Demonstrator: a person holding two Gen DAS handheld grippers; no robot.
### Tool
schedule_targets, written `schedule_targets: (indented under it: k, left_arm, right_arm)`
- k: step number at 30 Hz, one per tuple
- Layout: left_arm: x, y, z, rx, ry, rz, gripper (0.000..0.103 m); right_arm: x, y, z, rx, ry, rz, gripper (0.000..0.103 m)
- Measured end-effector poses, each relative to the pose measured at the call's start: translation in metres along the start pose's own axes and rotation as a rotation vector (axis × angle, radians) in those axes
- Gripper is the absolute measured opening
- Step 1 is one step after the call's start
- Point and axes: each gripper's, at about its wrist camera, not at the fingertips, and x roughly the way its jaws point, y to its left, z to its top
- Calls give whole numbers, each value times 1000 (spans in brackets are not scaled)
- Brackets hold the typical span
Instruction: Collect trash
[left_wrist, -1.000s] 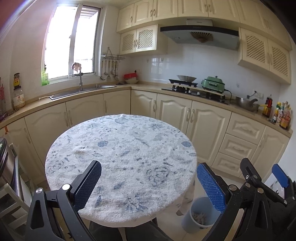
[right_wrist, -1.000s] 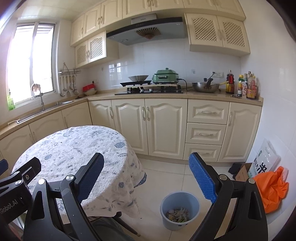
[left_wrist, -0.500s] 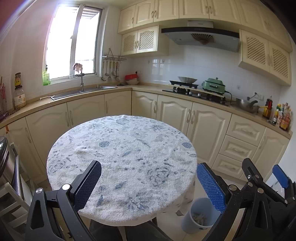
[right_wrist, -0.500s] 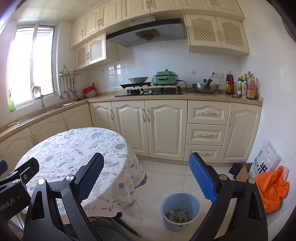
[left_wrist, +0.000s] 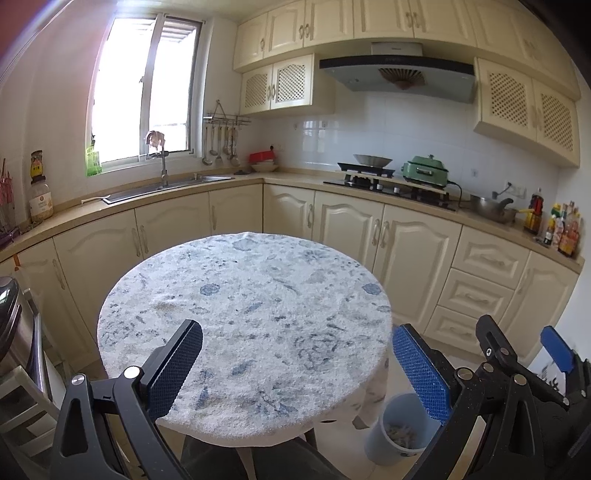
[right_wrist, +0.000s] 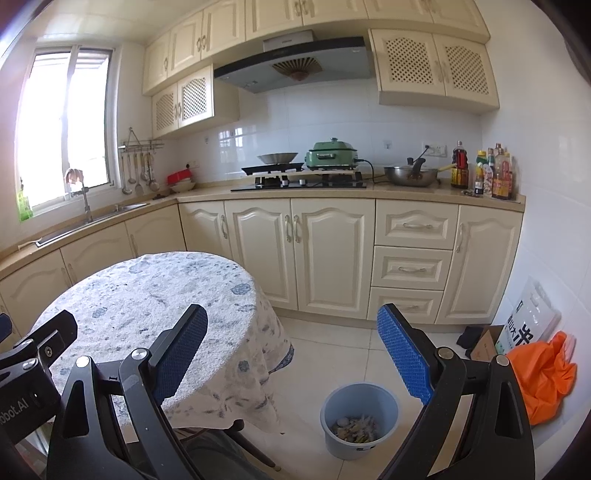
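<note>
Blue-grey bin (right_wrist: 360, 419): on the floor tiles at 5 o'clock of the tabletop (left_wrist: 243, 325), scraps inside.
Left gripper (left_wrist: 297, 363): jaws spread wide, empty, over the tabletop's near edge.
Right gripper (right_wrist: 291, 352): jaws wide apart, empty, above the bin.

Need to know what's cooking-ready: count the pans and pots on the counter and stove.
3. A shallow metal pan sits on the stove's left burner, a green lidded pot beside it on the right, and a steel wok on the counter further right. Others may be hidden.
</note>
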Motion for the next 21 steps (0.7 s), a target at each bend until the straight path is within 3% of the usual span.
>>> schedule_targets:
  k: [21]
  left_arm:
    - [-6,-3,-1,-1,11,-4,102]
  right_arm:
    - [-3,2,-1,0,-7,-18,95]
